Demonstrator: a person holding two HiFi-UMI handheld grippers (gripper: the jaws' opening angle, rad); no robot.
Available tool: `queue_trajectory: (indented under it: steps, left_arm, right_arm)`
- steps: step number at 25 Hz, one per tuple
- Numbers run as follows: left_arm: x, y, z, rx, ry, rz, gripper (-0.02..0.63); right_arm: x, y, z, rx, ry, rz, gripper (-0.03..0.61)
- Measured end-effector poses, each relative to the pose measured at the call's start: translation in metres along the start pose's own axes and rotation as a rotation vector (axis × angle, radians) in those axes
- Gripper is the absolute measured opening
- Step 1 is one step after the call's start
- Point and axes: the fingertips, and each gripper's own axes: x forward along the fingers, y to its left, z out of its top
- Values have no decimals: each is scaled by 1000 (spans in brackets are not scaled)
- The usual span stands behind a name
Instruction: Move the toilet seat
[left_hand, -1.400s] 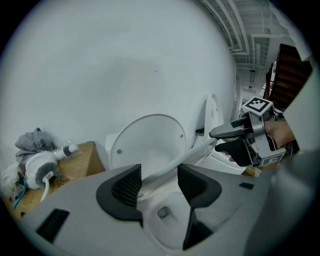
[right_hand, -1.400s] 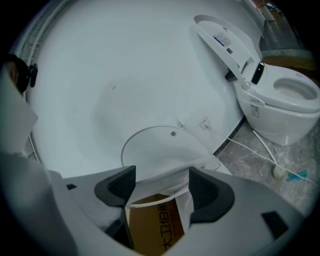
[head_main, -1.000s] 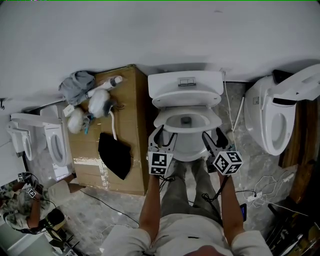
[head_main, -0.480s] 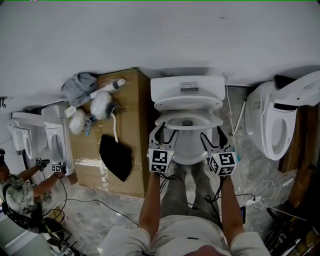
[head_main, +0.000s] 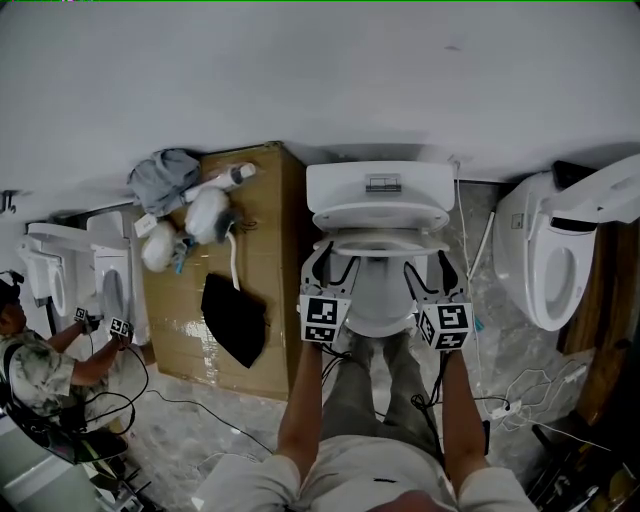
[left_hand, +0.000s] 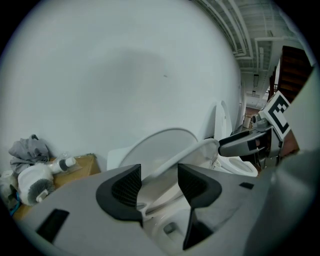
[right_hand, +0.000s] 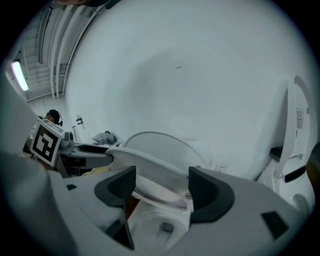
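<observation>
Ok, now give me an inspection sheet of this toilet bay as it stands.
Surface: grey marbled floor; cardboard box beside the bowl.
Job's things: toilet seat lifted partway off the bowl; lid upright behind.
Clutter: grey cloth, white round items, black item on the box.
Grippers: left gripper and right gripper, tongs closed on the seat's front.
Cables: loose cables on floor at right.
Surroundings: white wall; second toilet at right; another person at left.

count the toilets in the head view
3: the middle toilet at centre, the right toilet at the right edge, the left toilet at the far left. Others may be hidden outside the frame.
</observation>
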Motion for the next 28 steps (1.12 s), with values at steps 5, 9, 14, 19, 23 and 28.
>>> queue_trajectory:
  steps: [5, 9, 14, 19, 23, 28]
  left_arm:
    - [7, 5, 5, -1, -11, 9, 247]
    - [11, 8, 9, 0, -17, 13, 247]
    - [17, 13, 14, -3, -22, 24, 247]
    - [24, 18, 19, -3, -29, 34, 247]
    - [29, 20, 22, -6, -31, 38, 247]
    - [35, 24, 26, -11, -37, 50, 247]
  right_arm:
    - [7, -3, 6, -4, -10, -2, 348]
    - [11, -5, 10, -5, -14, -4, 348]
    - [18, -8, 16, -9, -16, -5, 348]
    - [24, -11, 22, -14, -18, -6, 348]
    - [29, -14, 25, -23, -19, -12, 348]
    - [35, -15, 29, -39, -17, -18, 348]
